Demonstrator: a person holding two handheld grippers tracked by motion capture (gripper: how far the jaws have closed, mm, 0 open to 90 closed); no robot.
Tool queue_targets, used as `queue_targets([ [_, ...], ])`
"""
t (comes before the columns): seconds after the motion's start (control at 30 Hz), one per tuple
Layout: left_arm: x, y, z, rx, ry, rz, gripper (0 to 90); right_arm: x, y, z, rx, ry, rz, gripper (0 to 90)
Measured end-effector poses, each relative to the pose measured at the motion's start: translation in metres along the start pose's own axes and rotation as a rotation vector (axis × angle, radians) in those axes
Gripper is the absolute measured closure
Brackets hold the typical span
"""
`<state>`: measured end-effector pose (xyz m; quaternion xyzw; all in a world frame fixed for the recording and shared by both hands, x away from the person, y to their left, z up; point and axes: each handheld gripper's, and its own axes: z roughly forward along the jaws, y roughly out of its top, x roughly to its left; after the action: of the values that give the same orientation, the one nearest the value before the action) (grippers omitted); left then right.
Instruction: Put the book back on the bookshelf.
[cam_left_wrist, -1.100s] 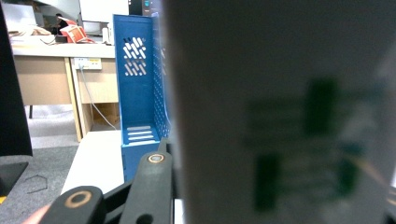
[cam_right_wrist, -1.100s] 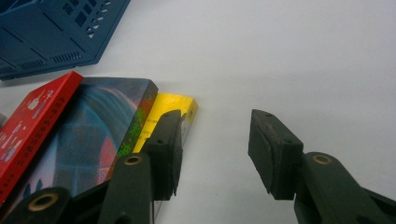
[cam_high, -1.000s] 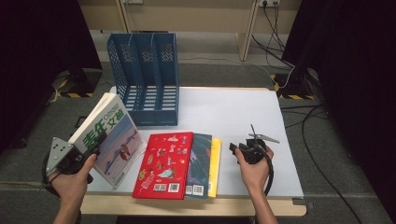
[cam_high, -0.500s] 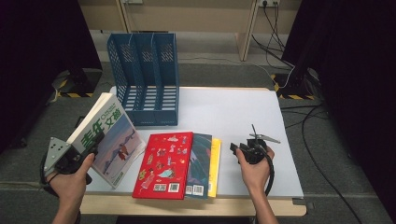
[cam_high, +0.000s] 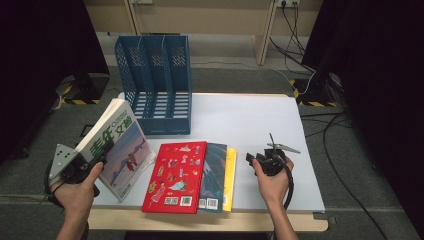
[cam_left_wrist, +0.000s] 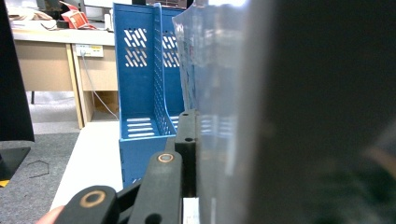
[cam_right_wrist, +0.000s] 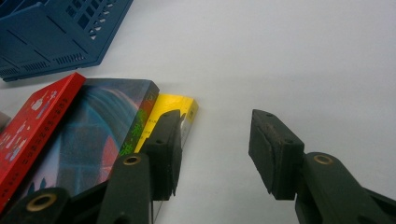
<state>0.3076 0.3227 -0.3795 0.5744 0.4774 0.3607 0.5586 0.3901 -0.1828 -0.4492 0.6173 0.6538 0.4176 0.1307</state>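
White tabletop (cam_high: 250, 120) bare beside tongs (cam_high: 253, 159)

A blue three-slot file holder (cam_high: 154, 82) stands upright at the back left of a white table (cam_high: 250, 120). Near the front edge lies a red book (cam_high: 175, 175), overlapping a dark teal book (cam_high: 216, 170), which overlaps a yellow book (cam_high: 229, 175). Black cables (cam_high: 320, 100) trail across the grey floor (cam_high: 225, 80).

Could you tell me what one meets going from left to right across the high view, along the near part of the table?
Left tool → the tilted magazine it grips → red book → dark book → yellow book → right tool, open over the white table.
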Motion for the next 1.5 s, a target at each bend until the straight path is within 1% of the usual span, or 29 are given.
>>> queue_targets([
  [0.07, 0.000, 0.002, 0.001, 0.002, 0.004, 0.000, 73.5, 0.000, 0.000, 0.000, -0.002, 0.000, 0.000, 54.6],
  [0.23, 0.000, 0.008, 0.004, 0.015, 0.009, 0.016, 73.6, -0.001, 0.001, -0.001, -0.005, -0.001, 0.006, 54.6],
  [0.3, 0.000, 0.010, 0.006, 0.018, 0.013, 0.019, 73.6, -0.001, 0.001, -0.001, -0.002, 0.000, 0.018, 54.6],
  [0.37, 0.000, 0.012, 0.006, 0.023, 0.015, 0.026, 73.6, -0.002, 0.001, -0.002, -0.003, -0.001, 0.007, 54.7],
  [0.47, 0.000, 0.016, 0.007, 0.027, 0.021, 0.029, 73.6, -0.003, 0.002, -0.002, -0.011, -0.001, 0.008, 54.7],
  [0.83, 0.001, 0.023, 0.008, 0.039, 0.034, 0.040, 73.6, -0.003, 0.002, -0.003, -0.013, 0.001, 0.010, 54.7],
  [1.07, 0.002, 0.027, 0.009, 0.039, 0.035, 0.049, 73.6, -0.003, 0.002, -0.002, -0.012, 0.000, 0.009, 54.7],
  [1.2, 0.003, 0.030, 0.009, 0.037, 0.035, 0.047, 73.6, -0.003, 0.002, -0.002, -0.013, 0.001, 0.008, 54.6],
  [1.4, 0.004, 0.035, 0.012, 0.041, 0.035, 0.055, 73.7, -0.003, 0.002, -0.003, -0.013, 0.002, 0.011, 54.7],
  [1.5, 0.005, 0.038, 0.012, 0.035, 0.035, 0.052, 73.7, -0.004, 0.002, -0.003, -0.015, -0.002, 0.008, 54.7],
])
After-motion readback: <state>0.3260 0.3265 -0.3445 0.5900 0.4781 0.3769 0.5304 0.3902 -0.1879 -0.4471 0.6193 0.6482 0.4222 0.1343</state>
